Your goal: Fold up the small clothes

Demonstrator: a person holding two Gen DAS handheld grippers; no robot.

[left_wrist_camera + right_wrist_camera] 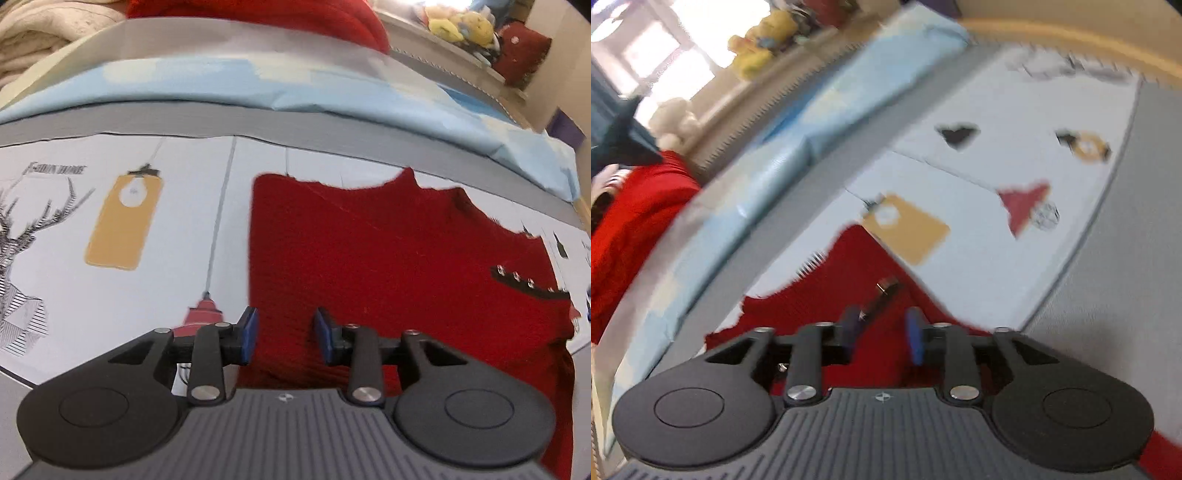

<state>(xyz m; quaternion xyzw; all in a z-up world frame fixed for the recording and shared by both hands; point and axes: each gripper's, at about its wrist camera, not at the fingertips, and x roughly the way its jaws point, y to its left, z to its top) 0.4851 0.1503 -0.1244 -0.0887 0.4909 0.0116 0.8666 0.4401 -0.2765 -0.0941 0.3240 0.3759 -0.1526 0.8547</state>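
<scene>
A small red knit garment point(391, 266) lies flat on a white printed mat point(110, 295). It has a black strip with metal studs point(528, 282) near its right side. My left gripper point(285, 338) is open over the garment's near left edge, with nothing between its blue pads point(250, 332). In the right wrist view, the same red garment point(849, 295) lies below my right gripper point(882, 338), which is open and empty just above it. The black studded strip point(882, 297) lies just beyond the fingertips. This view is motion-blurred.
A grey border and a light blue sheet point(295, 92) run along the mat's far side. A second red cloth point(258, 14) lies at the back, also in the right wrist view point(635, 221). Plush toys point(461, 26) sit on a shelf. Cream blankets point(37, 37) lie far left.
</scene>
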